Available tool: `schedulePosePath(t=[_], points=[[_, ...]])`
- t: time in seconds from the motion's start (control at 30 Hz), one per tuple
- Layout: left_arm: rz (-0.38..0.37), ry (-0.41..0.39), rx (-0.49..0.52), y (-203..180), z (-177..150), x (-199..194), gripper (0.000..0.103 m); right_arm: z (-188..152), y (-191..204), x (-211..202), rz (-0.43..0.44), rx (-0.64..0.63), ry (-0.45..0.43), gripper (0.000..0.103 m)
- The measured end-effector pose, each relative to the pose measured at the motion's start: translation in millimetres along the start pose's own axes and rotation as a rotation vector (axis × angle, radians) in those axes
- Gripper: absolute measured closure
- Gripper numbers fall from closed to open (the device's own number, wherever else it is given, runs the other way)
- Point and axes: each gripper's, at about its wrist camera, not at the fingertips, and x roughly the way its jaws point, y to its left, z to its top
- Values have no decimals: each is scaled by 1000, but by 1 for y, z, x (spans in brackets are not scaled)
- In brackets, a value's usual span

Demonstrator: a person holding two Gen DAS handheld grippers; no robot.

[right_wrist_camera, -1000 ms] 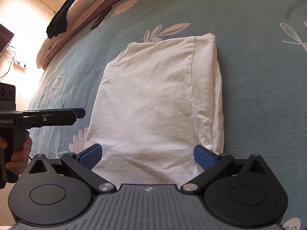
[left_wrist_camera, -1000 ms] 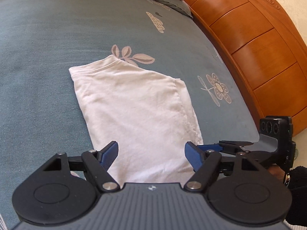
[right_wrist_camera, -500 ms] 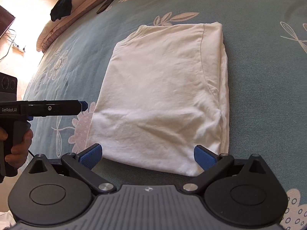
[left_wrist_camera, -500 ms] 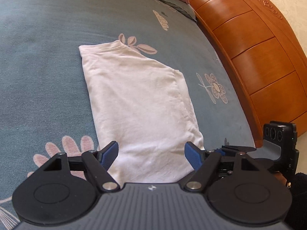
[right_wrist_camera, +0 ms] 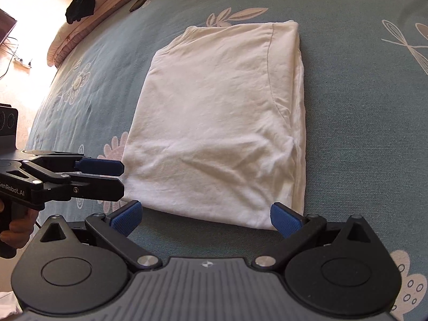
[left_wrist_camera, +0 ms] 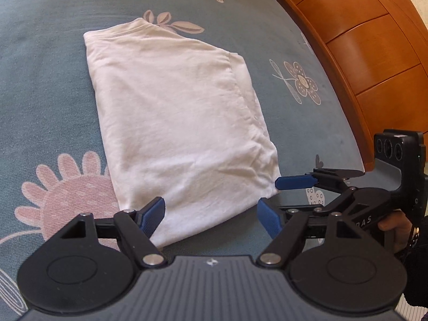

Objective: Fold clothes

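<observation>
My left tongs (left_wrist_camera: 211,214) point steeply downward, their blue pads (left_wrist_camera: 153,215) spread wide apart with nothing pinched between them. My right tongs (right_wrist_camera: 206,218) tilt down the same way, pads (right_wrist_camera: 125,218) also held wide and gripping nothing. Each pair shows in the other's view from the side (only the blue tips and black linkage are clear), with my fingers (left_wrist_camera: 393,226) wrapped around the right handle.

Floral teal bedspread (left_wrist_camera: 53,80) beside orange wooden headboard (left_wrist_camera: 361,53).
</observation>
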Motion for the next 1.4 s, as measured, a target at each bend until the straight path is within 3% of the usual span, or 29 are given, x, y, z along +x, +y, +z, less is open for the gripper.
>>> schedulePosePath(t=[0.17,0.33,0.67,0.8,0.9,1.0,1.13,1.27,1.4], points=[[4,38,-27,-11,-1,8,27,9,-9,-5,33,36,-10,0],[65,57,-91,-6,-17,16,28,15,-15,-2,36,22,-9,0],[44,-16,-73,2,-2,-7,27,18,-6,1,-19,14,-14,0],[47,-131,-110,15,9,-19,27,24,-9,-13,-49,2,-68,0],[53,-187,-194,41,20,-25,27,31,-25,-23,-66,55,-136,0],[8,-192,-317,75,30,-20,27,42,-55,-23,-9,166,-176,0],[-88,-160,-460,105,34,-3,27,52,-93,-2,157,326,-167,0],[-122,-100,-496,112,31,17,26,53,-109,15,240,396,-163,0],[-135,-100,-481,111,36,30,24,64,-111,21,284,380,-168,0]])
